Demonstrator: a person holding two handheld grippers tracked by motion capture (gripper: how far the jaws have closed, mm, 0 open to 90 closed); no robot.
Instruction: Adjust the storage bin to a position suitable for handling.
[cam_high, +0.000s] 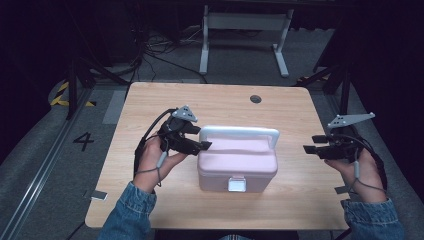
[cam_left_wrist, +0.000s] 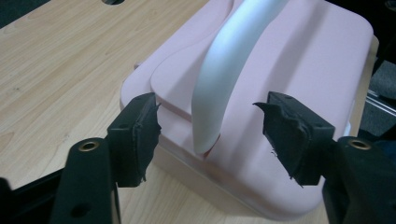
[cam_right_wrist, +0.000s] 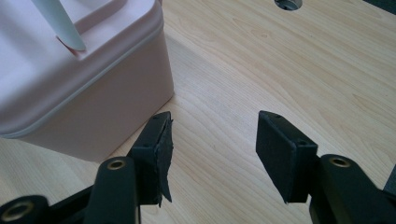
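Your left gripper (cam_high: 204, 145) is released, its jaws spread on either side of the white curved handle (cam_left_wrist: 229, 70) at the left end of the pink rounded plastic box (cam_high: 237, 167). Your right gripper (cam_high: 309, 148) is also released, hovering well right of the box. The box sits mid-way on the pale wooden worktop (cam_high: 220, 100), its white latch (cam_high: 236, 184) facing you; a round cable hole (cam_high: 255, 99) lies beyond it. Grey floor and a white frame (cam_high: 245, 30) stand behind.

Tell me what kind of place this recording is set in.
Most likely a lab or recording studio, not a home. A lone wooden table stands on grey floor with a painted number 4, loose cables and hazard tape, under dark surroundings. On it sits just a pink box.
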